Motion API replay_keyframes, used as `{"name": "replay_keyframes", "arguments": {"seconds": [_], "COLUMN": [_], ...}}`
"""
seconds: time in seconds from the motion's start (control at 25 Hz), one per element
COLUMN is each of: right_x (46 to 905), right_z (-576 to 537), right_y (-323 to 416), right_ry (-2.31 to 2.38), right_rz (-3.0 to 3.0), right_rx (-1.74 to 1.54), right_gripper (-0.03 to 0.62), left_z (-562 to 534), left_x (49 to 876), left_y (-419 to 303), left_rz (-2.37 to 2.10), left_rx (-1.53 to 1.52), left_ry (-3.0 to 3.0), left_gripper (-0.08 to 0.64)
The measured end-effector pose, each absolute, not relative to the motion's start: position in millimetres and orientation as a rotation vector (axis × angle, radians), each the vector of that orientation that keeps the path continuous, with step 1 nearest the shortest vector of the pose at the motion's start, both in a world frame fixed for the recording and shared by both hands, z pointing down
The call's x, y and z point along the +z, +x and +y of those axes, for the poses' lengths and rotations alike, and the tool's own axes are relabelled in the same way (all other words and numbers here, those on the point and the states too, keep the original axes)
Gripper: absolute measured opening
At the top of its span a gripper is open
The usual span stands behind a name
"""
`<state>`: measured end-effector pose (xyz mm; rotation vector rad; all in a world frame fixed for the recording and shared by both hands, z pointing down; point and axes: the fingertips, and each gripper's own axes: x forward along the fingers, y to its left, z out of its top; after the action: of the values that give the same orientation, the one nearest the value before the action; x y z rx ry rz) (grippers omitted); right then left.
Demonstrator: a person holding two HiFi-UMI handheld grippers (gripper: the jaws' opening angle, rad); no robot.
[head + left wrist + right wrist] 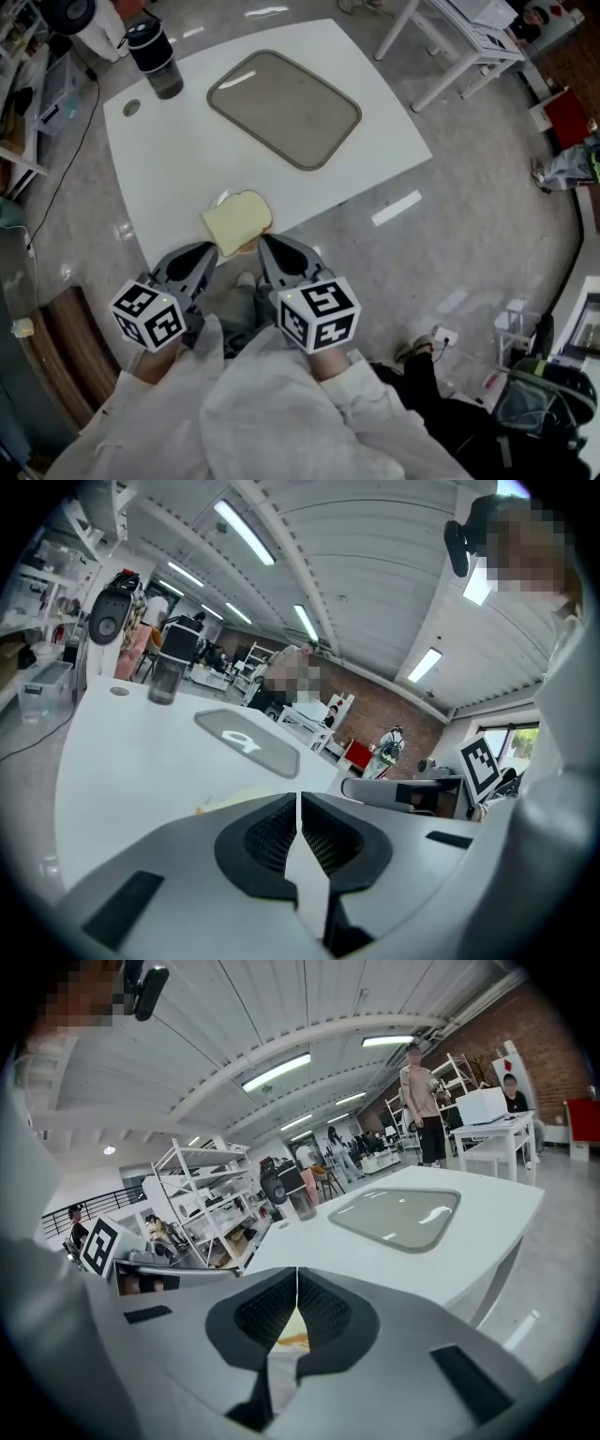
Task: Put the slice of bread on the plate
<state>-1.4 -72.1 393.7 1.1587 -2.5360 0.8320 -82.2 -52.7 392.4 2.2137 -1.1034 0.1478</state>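
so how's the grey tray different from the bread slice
The tray is grey and much the bigger; the bread slice is small and pale yellow with a brown crust. The tray lies mid-table with nothing on it; the bread slice sits at the near edge, seemingly on a white plate whose rim just peeks out. Both lie flat on the white table.

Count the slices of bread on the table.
1. The slice lies at the near edge of the table, on this side of the tray. No other shows.
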Motion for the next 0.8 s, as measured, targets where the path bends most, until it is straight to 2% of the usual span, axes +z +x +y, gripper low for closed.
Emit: {"name": "replay_keyframes", "arguments": {"seconds": [0.8], "right_x": [435], "right_z": [-84], "right_y": [22], "right_ry": [1.179], "right_rz": [-2.387], "right_rx": [0.959], "right_gripper": [0.015], "left_z": [-73], "left_x": [440], "left_y": [-96], "left_rz": [-1.172], "left_rx": [0.196], "left_ry": [2.019], "left_gripper": [0.023]}}
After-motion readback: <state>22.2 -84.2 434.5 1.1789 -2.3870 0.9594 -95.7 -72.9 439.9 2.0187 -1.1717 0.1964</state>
